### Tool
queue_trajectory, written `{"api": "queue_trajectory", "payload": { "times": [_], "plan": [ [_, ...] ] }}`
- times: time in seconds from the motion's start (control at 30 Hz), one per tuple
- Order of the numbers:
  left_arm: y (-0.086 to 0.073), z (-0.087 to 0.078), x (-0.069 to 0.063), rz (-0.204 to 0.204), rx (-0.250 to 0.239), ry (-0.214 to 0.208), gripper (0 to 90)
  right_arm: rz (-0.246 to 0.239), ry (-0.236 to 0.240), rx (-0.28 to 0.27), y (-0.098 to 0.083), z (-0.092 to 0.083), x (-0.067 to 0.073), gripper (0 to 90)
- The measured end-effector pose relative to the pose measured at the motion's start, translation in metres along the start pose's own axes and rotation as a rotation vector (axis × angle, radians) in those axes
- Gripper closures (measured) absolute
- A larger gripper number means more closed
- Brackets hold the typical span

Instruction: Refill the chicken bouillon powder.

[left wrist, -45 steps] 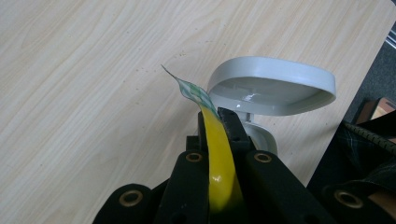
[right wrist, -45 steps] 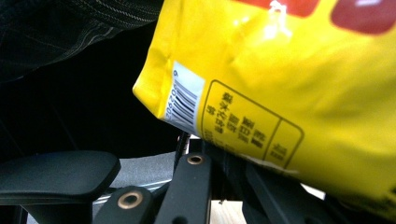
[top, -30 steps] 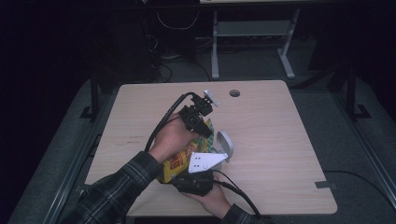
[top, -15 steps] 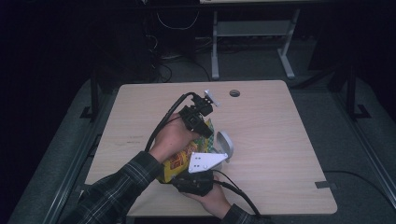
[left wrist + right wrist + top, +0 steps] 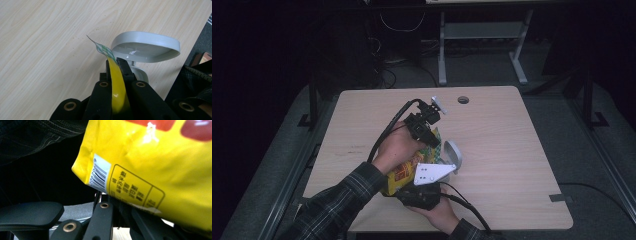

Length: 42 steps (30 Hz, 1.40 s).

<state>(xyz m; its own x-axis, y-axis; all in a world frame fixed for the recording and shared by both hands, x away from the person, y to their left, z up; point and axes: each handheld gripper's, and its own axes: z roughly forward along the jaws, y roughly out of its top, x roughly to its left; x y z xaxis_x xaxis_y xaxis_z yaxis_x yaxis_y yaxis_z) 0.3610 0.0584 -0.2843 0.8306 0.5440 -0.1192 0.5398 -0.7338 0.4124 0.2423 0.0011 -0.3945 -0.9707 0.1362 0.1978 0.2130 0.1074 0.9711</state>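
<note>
Two grippers: both are working on one yellow snack bag (image 5: pixel 404 172) over the near-middle of the wooden table (image 5: pixel 512 150).
Left forearm: a plaid sleeve (image 5: pixel 337 205) is coming in from the near left edge and angling toward the table's middle.
Left hand: the left hand (image 5: pixel 394 147) is wrapping around its gripper body, with the black cable (image 5: pixel 384 132) arching over the far side of it.
Left gripper: the left gripper (image 5: pixel 115 62) is pinching the bag's top seam; its fingers are clamped together on the thin yellow film, which is standing edge-on between them in the left gripper view, with a green-and-white corner sticking out past the tips.
Bag: it is hanging lifted between the two grippers, tilted, top end far and bottom end near; a barcode panel (image 5: pixel 100 173) is showing on its back in the right gripper view.
White container: a grey-white hinged container (image 5: pixel 143 47) is sitting open on the table just right of the bag's top, its lid raised, close beyond the left gripper's tips.
Right gripper: the right gripper (image 5: pixel 424 192) is sitting at the bag's near end, grey plate (image 5: pixel 432 172) on top; its fingers are closed, and whether they are biting the bag's bottom edge I cannot tell.
Right hand: the right hand (image 5: pixel 439 215) is cupping its gripper from the near side.
</note>
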Motion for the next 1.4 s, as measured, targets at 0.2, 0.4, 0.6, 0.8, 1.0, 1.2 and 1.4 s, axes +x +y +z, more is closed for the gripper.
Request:
{"api": "queue_trajectory", "payload": {
  "times": [0.2,0.4,0.6,0.8,1.0,1.2,1.4],
  "plan": [
    [0.0005,0.0006,-0.0007,-0.002,-0.001,0.002,89.8,0.005,0.0,-0.006,0.0002,-0.0001,0.0002,89.9],
    [0.0011,0.0008,-0.0009,-0.002,-0.001,0.004,89.8,0.006,0.001,-0.007,0.0003,-0.0005,0.0,90.0],
    [0.0017,0.0002,-0.0012,-0.001,-0.001,0.005,89.8,0.003,0.0,-0.008,0.0009,-0.0007,-0.0001,90.0],
    [0.0026,0.0001,-0.0017,-0.002,0.001,0.006,89.8,0.001,0.0,-0.01,0.0015,-0.001,-0.0005,90.0],
    [0.0033,0.0002,-0.002,0.001,0.001,0.009,89.8,0.002,0.0,-0.013,0.0018,-0.0014,-0.0005,90.0],
    [0.0025,0.0002,-0.002,-0.002,-0.003,0.008,89.8,0.0,0.0,-0.011,0.0016,-0.0011,-0.0005,90.0],
    [0.0005,-0.0016,-0.0004,0.002,-0.008,0.003,89.8,-0.005,-0.001,-0.005,0.001,-0.0005,-0.0002,90.0]
  ]
}}
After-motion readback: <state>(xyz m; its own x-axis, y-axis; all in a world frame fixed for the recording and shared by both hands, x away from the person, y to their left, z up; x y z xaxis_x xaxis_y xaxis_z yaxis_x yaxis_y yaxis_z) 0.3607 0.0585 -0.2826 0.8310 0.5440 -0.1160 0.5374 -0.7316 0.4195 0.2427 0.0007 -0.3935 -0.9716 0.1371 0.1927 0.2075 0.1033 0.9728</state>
